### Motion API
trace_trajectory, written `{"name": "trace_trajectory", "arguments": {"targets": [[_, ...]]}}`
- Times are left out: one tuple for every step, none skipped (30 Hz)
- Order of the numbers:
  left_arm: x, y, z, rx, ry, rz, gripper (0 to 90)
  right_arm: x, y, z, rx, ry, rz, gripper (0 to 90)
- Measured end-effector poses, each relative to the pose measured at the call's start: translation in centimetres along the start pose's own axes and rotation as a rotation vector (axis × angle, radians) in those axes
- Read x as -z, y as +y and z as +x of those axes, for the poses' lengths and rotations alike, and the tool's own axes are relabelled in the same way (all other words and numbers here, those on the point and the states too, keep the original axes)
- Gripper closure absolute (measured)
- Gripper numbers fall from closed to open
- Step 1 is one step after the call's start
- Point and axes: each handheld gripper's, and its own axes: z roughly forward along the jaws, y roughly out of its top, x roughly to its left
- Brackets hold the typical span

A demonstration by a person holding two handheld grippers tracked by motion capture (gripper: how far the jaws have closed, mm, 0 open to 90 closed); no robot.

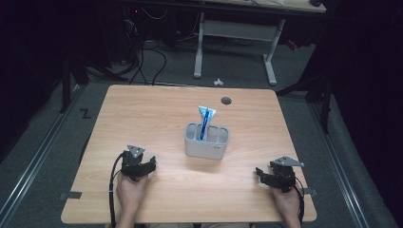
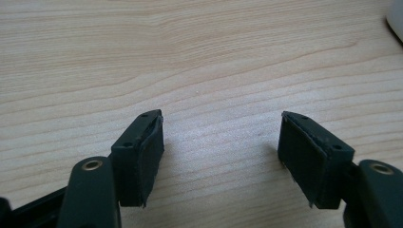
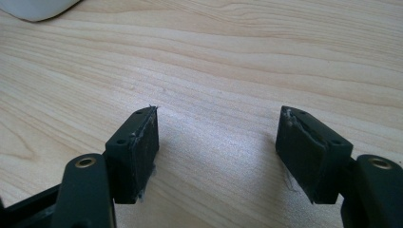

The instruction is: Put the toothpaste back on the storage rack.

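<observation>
Both pairs of fingers stand spread wide with only bare wood between them: left gripper (image 2: 221, 142) and right gripper (image 3: 216, 137) rest near the front edge of the light wooden bench (image 1: 142, 109). Between them, farther back, stands a grey compartmented plastic caddy (image 1: 207, 141) holding an upright blue-and-white tube (image 1: 205, 121); nothing blocks either approach.

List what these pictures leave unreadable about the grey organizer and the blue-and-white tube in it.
- Tube: print too small, high view; lower end hidden by the organizer wall.
- Organizer compartments: floors hidden by its walls, high view.
- Organizer in both gripper views: a pale corner cut off by the edge.
</observation>
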Motion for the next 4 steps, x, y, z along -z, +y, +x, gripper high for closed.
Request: {"name": "trace_trajectory", "arguments": {"targets": [[-0.01,0.0,0.0,0.0,0.0,-0.001,32.5,0.0,0.0,0.0,-0.001,0.0,-0.001,31.2],[-0.01,0.0,-0.01,-0.001,0.0,-0.001,32.3,0.0,0.0,0.0,-0.001,0.0,-0.001,31.2],[-0.01,0.0,-0.01,-0.001,-0.001,0.0,32.2,0.0,0.0,0.0,-0.001,0.0,0.0,31.2],[-0.01,0.0,0.0,-0.001,-0.002,0.0,32.1,0.0,0.0,-0.01,-0.001,0.001,-0.001,31.2]]}}
